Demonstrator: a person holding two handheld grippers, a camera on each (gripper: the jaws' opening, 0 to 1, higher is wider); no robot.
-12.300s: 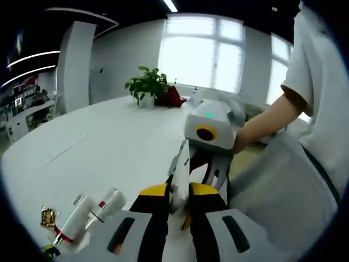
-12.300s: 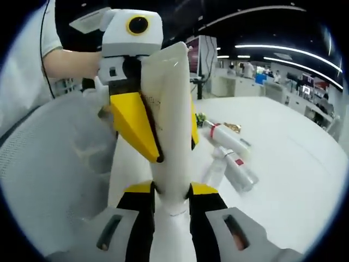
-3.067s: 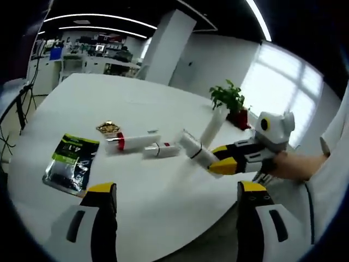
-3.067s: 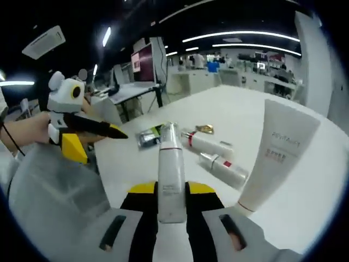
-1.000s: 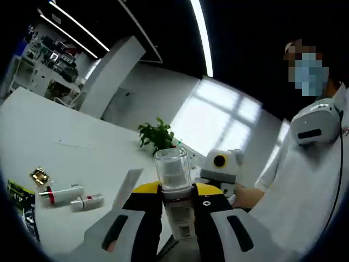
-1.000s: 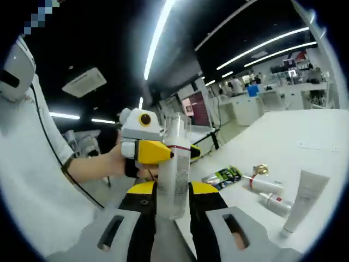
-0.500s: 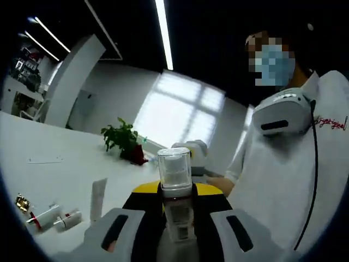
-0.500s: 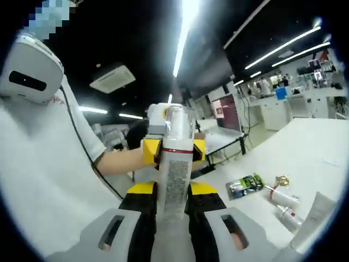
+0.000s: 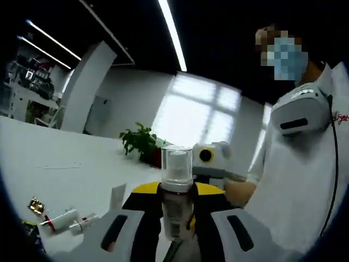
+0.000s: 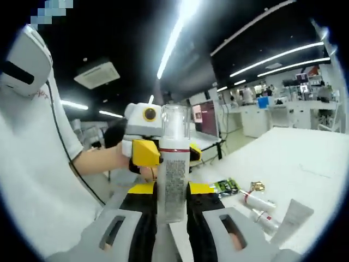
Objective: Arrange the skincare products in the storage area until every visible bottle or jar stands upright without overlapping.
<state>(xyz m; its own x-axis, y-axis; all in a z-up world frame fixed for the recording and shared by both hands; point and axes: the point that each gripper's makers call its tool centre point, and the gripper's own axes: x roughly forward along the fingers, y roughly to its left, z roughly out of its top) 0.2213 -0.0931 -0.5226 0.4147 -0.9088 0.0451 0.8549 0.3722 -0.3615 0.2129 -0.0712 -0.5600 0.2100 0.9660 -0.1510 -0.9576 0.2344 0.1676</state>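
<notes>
We've got one bottle (image 9: 176,199) pinched between both grippers at once, held up in the air off the table (image 9: 60,174). In the left gripper view the left gripper (image 9: 176,192) has its yellow-tipped jaws shut tight on the bottle's body, clear cap (image 9: 176,166) pointing up above the jaws. The right gripper (image 9: 210,158) shows just behind the bottle in that view, w/ a person's hand (image 9: 238,191) on it.

In the right gripper view the right gripper (image 10: 172,192) clamps the same bottle (image 10: 173,180) low on its body; printed label faces us, red ring under the clear cap. The left gripper (image 10: 146,150) comes in from the left and its yellow jaws sit on either side of the bottle's upper part, so it's gripped from the opposite side too.

Rest of the products sit on the white table. A tube (image 10: 290,218) stands on its cap, leaning a bit. Two small white bottles w/ red bands (image 10: 262,210) lie on their sides just beside it, near each other; can't tell if they touch. Beyond them: a green sachet (image 10: 226,187) lying flat and a small gold wrapper (image 10: 257,186). Left gripper view shows the same group at lower left: tube (image 9: 116,197), lying bottles (image 9: 68,222), wrapper (image 9: 36,206).

A potted plant (image 9: 140,143) sits at the table's far side by the window (image 9: 202,112).
</notes>
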